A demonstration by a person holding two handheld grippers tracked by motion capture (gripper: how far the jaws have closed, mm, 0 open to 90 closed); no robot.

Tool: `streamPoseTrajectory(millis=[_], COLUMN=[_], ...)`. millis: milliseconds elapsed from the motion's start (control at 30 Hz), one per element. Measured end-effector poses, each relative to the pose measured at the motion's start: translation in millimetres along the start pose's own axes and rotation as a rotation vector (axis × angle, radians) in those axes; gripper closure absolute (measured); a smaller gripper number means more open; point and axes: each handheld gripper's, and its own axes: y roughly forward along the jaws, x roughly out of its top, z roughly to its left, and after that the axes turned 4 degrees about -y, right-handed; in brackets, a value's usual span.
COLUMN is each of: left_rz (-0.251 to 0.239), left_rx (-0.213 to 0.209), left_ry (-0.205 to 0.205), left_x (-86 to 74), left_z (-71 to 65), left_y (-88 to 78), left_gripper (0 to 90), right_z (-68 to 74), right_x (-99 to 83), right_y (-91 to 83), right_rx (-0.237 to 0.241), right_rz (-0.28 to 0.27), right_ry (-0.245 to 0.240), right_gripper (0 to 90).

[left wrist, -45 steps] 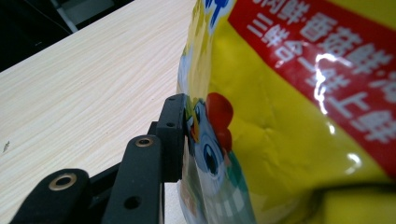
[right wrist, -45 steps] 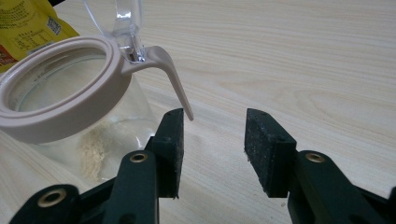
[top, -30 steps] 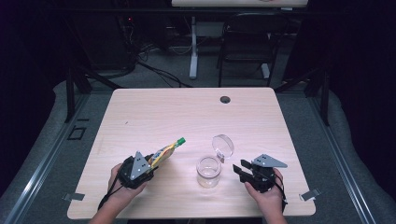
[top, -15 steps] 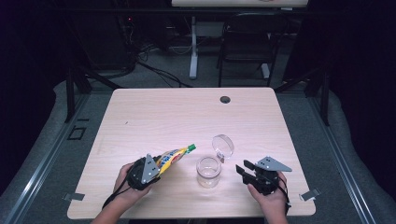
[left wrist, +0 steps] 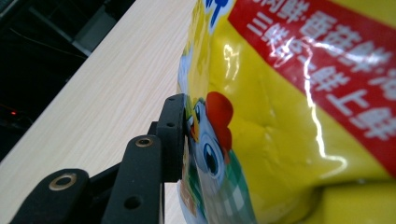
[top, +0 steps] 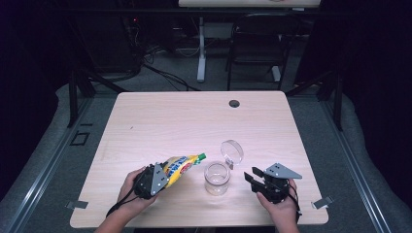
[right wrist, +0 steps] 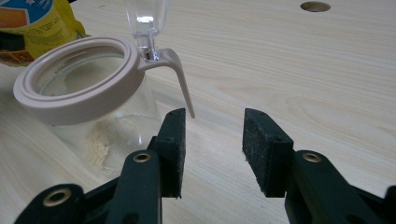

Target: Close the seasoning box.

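Yellow seasoning pouch point(top: 180, 169) clamped in my left gripper point(top: 163, 175) may spill past the glass jar point(top: 216, 177) beside my right gripper's point(top: 254, 176) empty, parted jaws.

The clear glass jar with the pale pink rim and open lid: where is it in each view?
High view: clear glass jar with the pale pink rim stands low centre, between both grippers.
Left gripper view: not in it; the yellow snack bag blocks the picture.
Right gripper view: jar upper left, beyond the open jaws.
Shared landmark: yellow snack bag, left of the jar.
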Motion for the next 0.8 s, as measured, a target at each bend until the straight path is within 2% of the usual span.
streamPoseTrajectory(millis=[200, 300, 467, 700, 800], left_rz=[0.001, 0.009, 0.012, 0.024, 0.028], left_rx=[0.024, 0.047, 0.055, 0.093, 0.088], left_ry=[0.047, 0.083, 0.109, 0.16, 0.16], left_x=[2.4, 3.5, 4.6, 6.4, 6.7], left_z=[-4.4, -7.7, -10.4, -14.5, -14.6], left_y=[-2.1, -2.7, -2.9, -3.3, -3.7], left_gripper=[64.1, 64.1, 64.1, 64.1, 64.1], right_z=[-0.5, -0.2, 0.6, 7.9, 12.4], right_x=[0.0, 0.2, 0.4, 3.5, 5.6], right_y=[0.2, 0.0, 0.0, -4.7, -5.7], right_rx=[0.001, 0.002, 0.006, 0.028, 0.044], right_rz=[0.003, 0.0, 0.008, 0.007, 0.003], right_ry=[-0.004, -0.007, -0.01, -0.028, -0.042], right_gripper=[59.5, 59.5, 60.3, 63.7, 66.8])
